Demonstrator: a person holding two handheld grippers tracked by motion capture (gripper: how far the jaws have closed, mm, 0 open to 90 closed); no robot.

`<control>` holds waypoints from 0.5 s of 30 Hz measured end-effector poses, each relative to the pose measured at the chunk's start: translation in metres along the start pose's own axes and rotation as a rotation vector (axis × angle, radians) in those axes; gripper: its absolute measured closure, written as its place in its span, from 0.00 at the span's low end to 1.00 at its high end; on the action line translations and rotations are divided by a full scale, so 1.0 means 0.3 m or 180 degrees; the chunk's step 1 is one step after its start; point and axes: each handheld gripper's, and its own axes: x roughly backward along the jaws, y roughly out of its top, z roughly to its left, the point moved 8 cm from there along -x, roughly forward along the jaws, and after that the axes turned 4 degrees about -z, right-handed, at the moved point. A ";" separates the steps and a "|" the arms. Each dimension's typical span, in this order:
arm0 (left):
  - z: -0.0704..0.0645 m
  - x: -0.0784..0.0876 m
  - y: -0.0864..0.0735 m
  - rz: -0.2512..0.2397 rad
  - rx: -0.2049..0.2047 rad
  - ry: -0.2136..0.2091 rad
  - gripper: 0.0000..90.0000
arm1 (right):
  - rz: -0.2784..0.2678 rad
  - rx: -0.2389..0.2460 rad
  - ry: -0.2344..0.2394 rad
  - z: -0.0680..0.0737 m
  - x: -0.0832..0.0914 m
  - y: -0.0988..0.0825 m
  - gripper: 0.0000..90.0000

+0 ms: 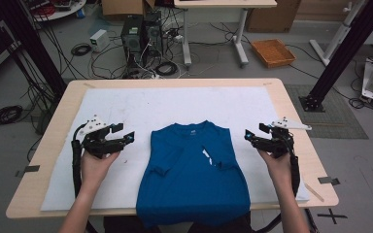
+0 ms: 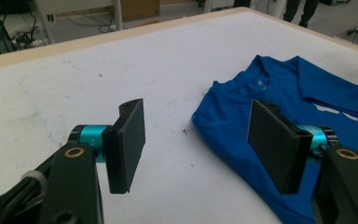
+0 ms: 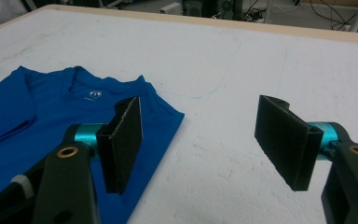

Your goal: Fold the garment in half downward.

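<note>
From the high view we look down on a wooden table [image 1: 291,104] covered by a white mat [image 1: 126,104], with a blue T-shirt [image 1: 194,179] lying folded at the near middle, its hem hanging over the near edge. Our left gripper [image 1: 126,132] hovers just left of the shirt and our right gripper [image 1: 248,134] just right of it, both apart from the cloth with jaws spread wide and empty. Beyond the far edge, the floor carries computer towers [image 1: 141,34], tangled cables [image 1: 85,48], an orange tray [image 1: 273,52] and a second desk's legs [image 1: 240,39].

In the left gripper view, our left gripper [image 2: 196,140] shows its black pads [image 2: 128,144] well apart, bare mat between them; the T-shirt [image 2: 279,93] lies to the right, partly behind the right pad.

In the right gripper view, our right gripper [image 3: 209,140] likewise stands wide with nothing held. The T-shirt [image 3: 51,107] lies to the left, its collar label [image 3: 93,94] visible, the left pad overlapping its edge in the picture. Open mat lies ahead.
</note>
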 end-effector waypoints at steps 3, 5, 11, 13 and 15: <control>-0.008 -0.020 0.002 0.0002 0.0025 -0.0025 0.41 | 0.0055 -0.0011 -0.0039 -0.003 -0.017 -0.010 0.41; -0.014 -0.045 0.007 0.0039 0.0023 -0.0036 0.42 | 0.0089 0.0021 -0.0060 -0.004 -0.030 -0.012 0.44; -0.034 -0.144 0.024 0.0153 0.0117 -0.0109 0.46 | 0.0151 0.0064 -0.0034 0.009 -0.088 0.003 0.54; -0.041 -0.185 0.023 0.0209 0.0137 -0.0141 0.48 | 0.0172 0.0047 0.0025 0.016 -0.113 0.009 0.58; -0.046 -0.228 0.019 0.0297 0.0212 -0.0192 0.50 | 0.0231 0.0018 0.0062 0.018 -0.141 0.013 0.60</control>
